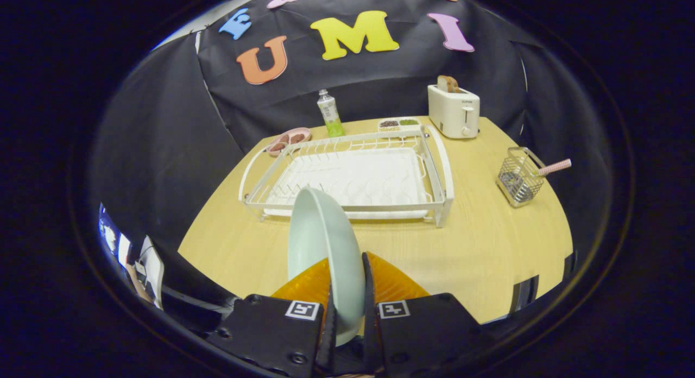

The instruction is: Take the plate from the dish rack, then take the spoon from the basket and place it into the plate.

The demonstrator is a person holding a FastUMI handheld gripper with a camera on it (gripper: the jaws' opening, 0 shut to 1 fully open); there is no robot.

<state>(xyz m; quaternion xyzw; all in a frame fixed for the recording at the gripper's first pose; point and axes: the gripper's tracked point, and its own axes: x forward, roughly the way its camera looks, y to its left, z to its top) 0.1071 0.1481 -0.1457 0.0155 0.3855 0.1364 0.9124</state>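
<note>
A pale green plate (320, 242) stands on edge between my two fingers, and my gripper (347, 291) is shut on its rim. I hold it above the wooden table (478, 258), on the near side of the white dish rack (353, 177), whose slots stand empty. To the right, beyond the fingers, a small wire basket (518, 177) holds a spoon with a pink striped handle (554, 167) that sticks out to the right.
A white toaster (453, 111) with a slice in it stands at the back right. A green bottle (329, 114), a pink dish (289, 139) and a small divided tray (399, 124) sit behind the rack. The table's edge curves away at left and right.
</note>
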